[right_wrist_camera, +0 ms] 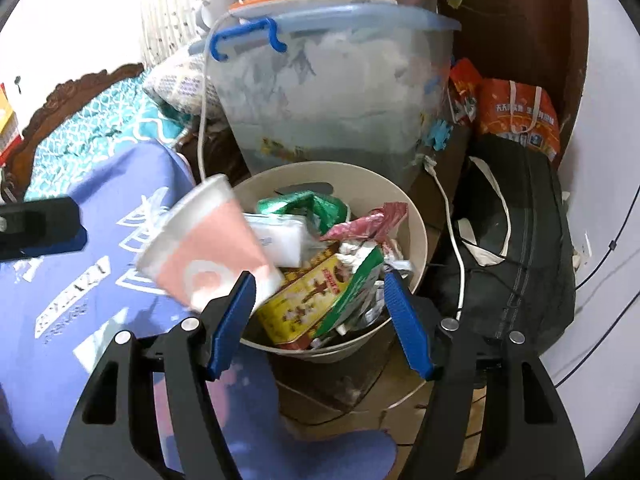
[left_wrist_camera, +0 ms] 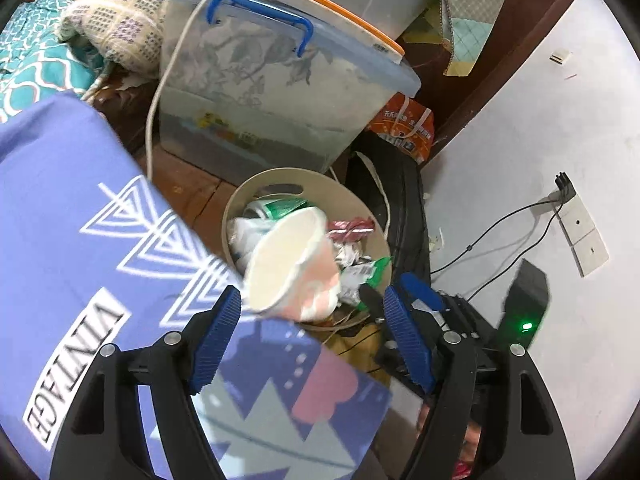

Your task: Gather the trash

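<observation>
A pink and white paper cup (left_wrist_camera: pixel 296 260) hangs blurred and tilted over the near rim of the beige waste bin (left_wrist_camera: pixel 352 192), free of both grippers; it also shows in the right wrist view (right_wrist_camera: pixel 208 252). The bin (right_wrist_camera: pixel 418 216) is full of wrappers, a green packet and a yellow carton (right_wrist_camera: pixel 308 300). My left gripper (left_wrist_camera: pixel 312 312) is open and empty just before the bin. My right gripper (right_wrist_camera: pixel 320 292) is open and empty over the bin's near rim; its finger shows in the left wrist view (left_wrist_camera: pixel 420 288).
A blue printed bedsheet (left_wrist_camera: pixel 80 220) covers the bed edge at left. A clear storage box with a blue handle (left_wrist_camera: pixel 280 92) stands behind the bin. A black bag (right_wrist_camera: pixel 520 240) and orange bags (right_wrist_camera: pixel 516 112) lie at right by the white wall. Cables run along the floor.
</observation>
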